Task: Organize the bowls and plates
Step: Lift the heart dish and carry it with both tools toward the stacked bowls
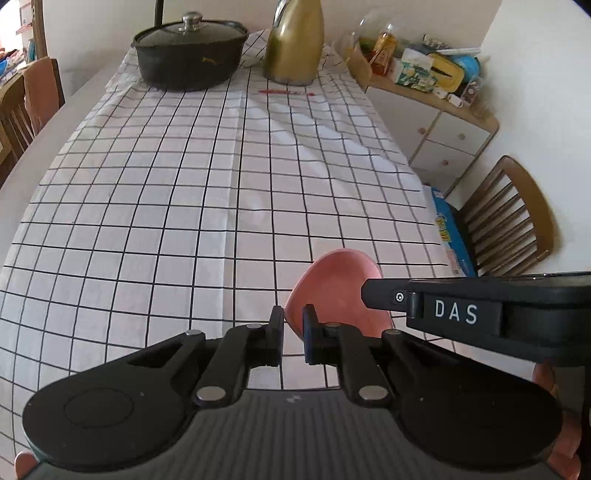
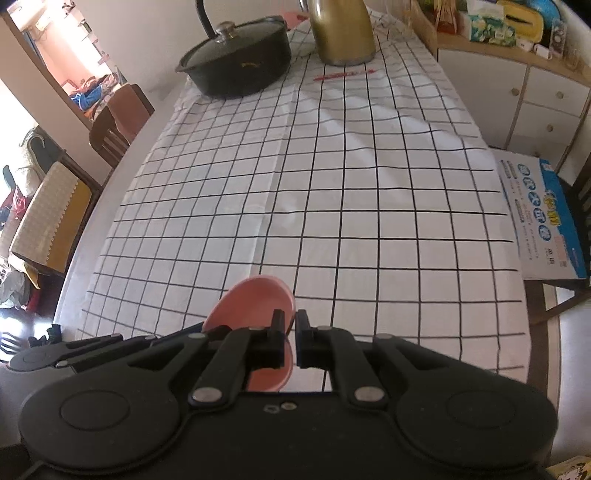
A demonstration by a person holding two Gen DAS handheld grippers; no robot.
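Both tongs, left (image 1: 293,325) & right (image 2: 291,328), clamped tight on pink dish (image 1: 338,291) rims above worktop (image 1: 184,184); mid-carry, next needs a stacking spot.

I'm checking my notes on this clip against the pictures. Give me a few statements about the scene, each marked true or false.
1. Both grippers are shut on the rim of the pink bowl. True: the left gripper and the right gripper each pinch an edge.
2. The black pot has its lid off. False: a glass lid with a metal knob sits on it.
3. A red pen lies in front of the gold jug. True.
4. The tablecloth is plain white. False: it is white with a black grid.
5. A stack of plates stands at the table's middle. False: the cloth there holds nothing.
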